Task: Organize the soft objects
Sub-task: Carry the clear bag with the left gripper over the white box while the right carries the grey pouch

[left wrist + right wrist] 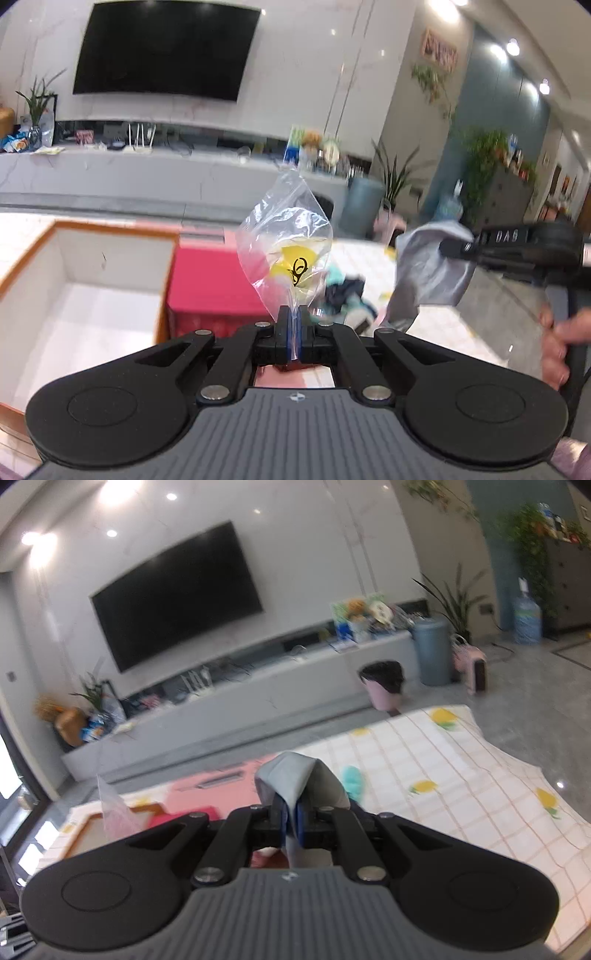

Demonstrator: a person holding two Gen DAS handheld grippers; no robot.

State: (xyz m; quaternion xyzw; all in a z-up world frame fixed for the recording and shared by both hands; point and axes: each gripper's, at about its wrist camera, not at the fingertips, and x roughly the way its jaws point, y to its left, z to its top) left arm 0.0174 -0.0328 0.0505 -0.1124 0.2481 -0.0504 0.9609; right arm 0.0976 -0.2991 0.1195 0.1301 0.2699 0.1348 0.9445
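— What colour is that bag (286,240) in the left gripper (294,325)?

— Clear plastic, with a yellow patch inside carrying a black biohazard mark. The gripper is black with blue pads (284,332).

— And the right gripper (291,821)?

— Same black and blue, shut on a pale grey-blue cloth (295,779).

— The table covering?

— The tablecloth (461,775) is white with a thin orange-pink grid and yellow fruit prints with green leaves. On it sit a bright pink box (214,284) and a white box (74,280) with an orange-brown rim, plus a heap of clothes (347,295) in teal, navy and white
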